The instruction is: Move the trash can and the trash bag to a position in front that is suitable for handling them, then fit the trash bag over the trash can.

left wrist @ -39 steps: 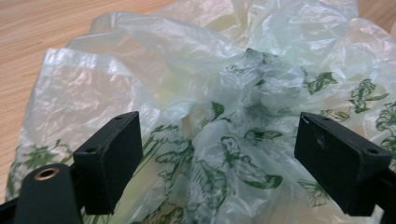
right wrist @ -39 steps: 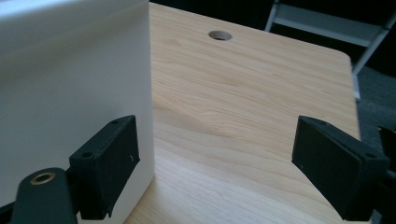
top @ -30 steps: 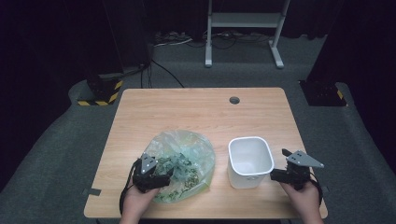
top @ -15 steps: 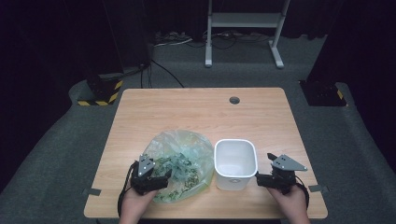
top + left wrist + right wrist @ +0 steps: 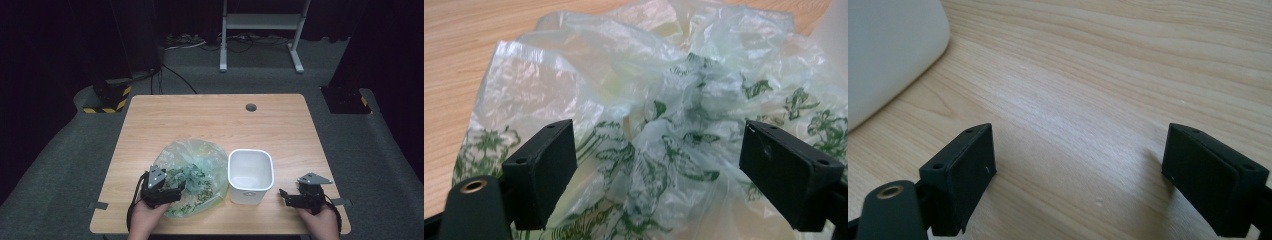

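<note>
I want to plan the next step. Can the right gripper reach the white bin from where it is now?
Probably yes. The right gripper sits low over the table with jaws open, just beside the white bin, and only bare wood lies between them. The plastic bag is on the bin's other side, under the left gripper.
</note>
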